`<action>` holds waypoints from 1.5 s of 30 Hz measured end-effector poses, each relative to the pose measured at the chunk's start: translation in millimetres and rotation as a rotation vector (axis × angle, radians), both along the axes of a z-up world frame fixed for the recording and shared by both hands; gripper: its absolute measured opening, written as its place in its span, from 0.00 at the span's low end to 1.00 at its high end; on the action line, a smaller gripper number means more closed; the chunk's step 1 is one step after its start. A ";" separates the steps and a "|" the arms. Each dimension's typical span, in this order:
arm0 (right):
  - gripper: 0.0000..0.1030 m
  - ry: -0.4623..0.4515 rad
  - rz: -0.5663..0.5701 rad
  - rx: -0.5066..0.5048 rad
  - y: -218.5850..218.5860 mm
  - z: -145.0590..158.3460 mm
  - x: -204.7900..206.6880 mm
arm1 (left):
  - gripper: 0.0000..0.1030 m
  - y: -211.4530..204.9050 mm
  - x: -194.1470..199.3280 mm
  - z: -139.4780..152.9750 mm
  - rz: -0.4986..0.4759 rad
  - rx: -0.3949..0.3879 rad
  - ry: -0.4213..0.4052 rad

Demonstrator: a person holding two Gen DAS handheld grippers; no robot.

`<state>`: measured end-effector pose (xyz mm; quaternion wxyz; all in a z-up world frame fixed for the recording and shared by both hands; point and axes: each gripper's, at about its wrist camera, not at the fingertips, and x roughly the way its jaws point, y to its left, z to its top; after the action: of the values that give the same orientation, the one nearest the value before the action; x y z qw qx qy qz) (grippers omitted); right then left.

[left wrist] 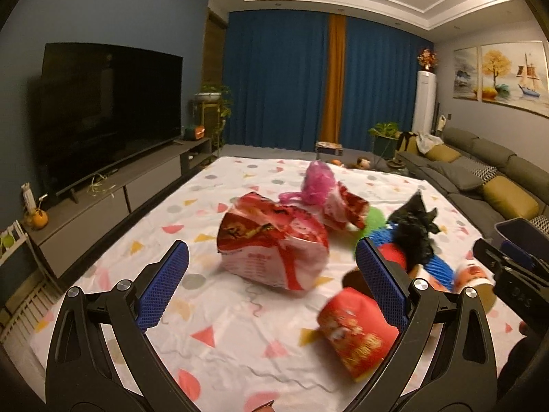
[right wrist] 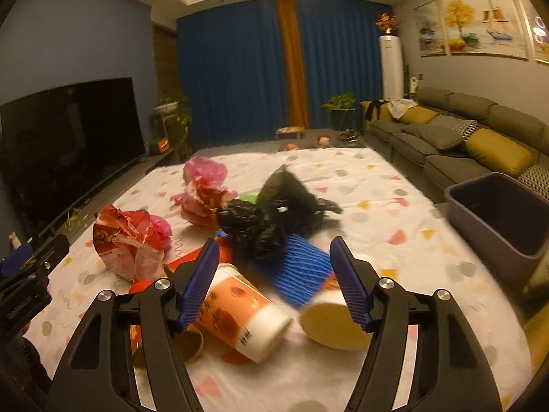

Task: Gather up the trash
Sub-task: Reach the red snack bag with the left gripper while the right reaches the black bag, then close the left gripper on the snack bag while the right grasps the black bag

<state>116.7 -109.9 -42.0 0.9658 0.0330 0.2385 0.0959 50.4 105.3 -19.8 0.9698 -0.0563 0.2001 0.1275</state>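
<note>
Trash lies heaped on a patterned white sheet (left wrist: pixel 212 309). My left gripper (left wrist: pixel 271 250) stands open just short of a crumpled red-and-white snack bag (left wrist: pixel 274 247), with a red packet (left wrist: pixel 353 336) by its right finger. My right gripper (right wrist: pixel 274 243) is open above an orange paper cup (right wrist: pixel 243 316) lying on its side and a second tipped cup (right wrist: pixel 333 322). Ahead of its tips are a blue foam net (right wrist: pixel 298 274) and a black plastic bag (right wrist: pixel 271 216). A pink bag (right wrist: pixel 206 170) and another red wrapper (right wrist: pixel 202 202) lie farther back.
A dark grey bin (right wrist: pixel 497 213) stands at the sheet's right edge, in front of a grey sofa (right wrist: pixel 446 130) with yellow cushions. A large television (left wrist: pixel 109 110) on a low cabinet runs along the left. Blue curtains (left wrist: pixel 274 86) close off the far wall.
</note>
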 end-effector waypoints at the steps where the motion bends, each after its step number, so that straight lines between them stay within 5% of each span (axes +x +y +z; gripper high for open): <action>1: 0.60 0.010 0.003 -0.003 4.2 -1.7 5.9 | 0.94 3.8 4.6 -1.2 0.005 0.002 0.005; 14: 0.44 0.136 0.040 -0.021 33.4 -32.0 68.2 | 0.94 21.0 47.2 -12.0 -0.005 0.005 0.019; 24: 0.07 0.188 0.066 -0.025 40.1 -45.2 85.3 | 0.94 49.1 79.1 -26.5 0.021 -0.025 0.076; 29: 0.03 0.162 0.059 -0.032 39.7 -42.6 82.7 | 0.94 66.1 98.9 -35.6 0.011 -0.072 0.129; 35: 0.03 0.112 0.049 -0.031 34.6 -30.7 75.1 | 0.75 83.3 117.1 -44.6 -0.017 -0.168 0.180; 40: 0.03 0.101 0.046 -0.026 31.6 -26.0 72.6 | 0.37 88.2 127.4 -55.5 -0.068 -0.229 0.227; 45: 0.03 0.088 0.048 -0.025 31.1 -22.5 69.3 | 0.26 90.9 127.5 -57.7 -0.086 -0.261 0.225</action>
<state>185.9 -78.7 -64.5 0.9522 0.0194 0.2826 0.1146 177.9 196.2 -77.5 0.9304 -0.1584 0.3243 0.0641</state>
